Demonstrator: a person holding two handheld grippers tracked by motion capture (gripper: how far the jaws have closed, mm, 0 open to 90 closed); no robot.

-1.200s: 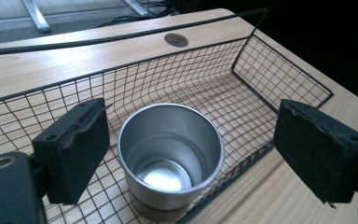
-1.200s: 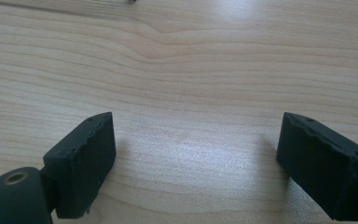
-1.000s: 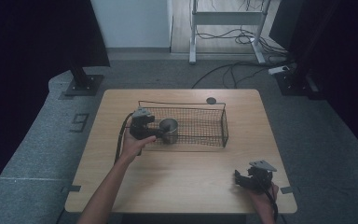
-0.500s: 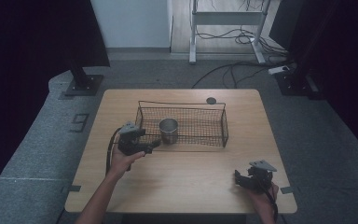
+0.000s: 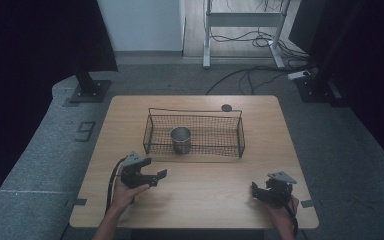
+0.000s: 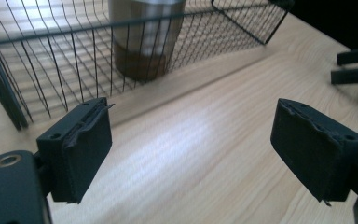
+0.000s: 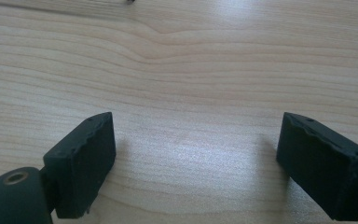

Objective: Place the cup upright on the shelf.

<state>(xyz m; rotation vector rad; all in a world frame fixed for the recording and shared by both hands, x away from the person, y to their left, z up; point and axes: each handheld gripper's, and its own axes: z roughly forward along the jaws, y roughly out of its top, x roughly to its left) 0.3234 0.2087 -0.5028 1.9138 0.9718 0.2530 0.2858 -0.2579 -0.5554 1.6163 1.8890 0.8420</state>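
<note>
High view first: we see the wooden table [image 5: 195,200] spread under everything, pale and bare toward our side. On its far half sits the wire basket [image 5: 194,134], a long black mesh box, and inside it, toward its left end, the metal cup [image 5: 181,140] stands upright. Our left gripper [image 5: 155,176] hangs over the table in front of the basket's left corner, well apart from the cup, its jaws spread wide with only wood between them; in the left gripper view the cup [image 6: 145,37] shows behind the mesh [image 6: 51,60]. Our right gripper [image 5: 260,192] rests near the table's near right corner, jaws likewise gaping over bare wood. A small dark disc [image 5: 226,107] lies beyond the basket.
</note>
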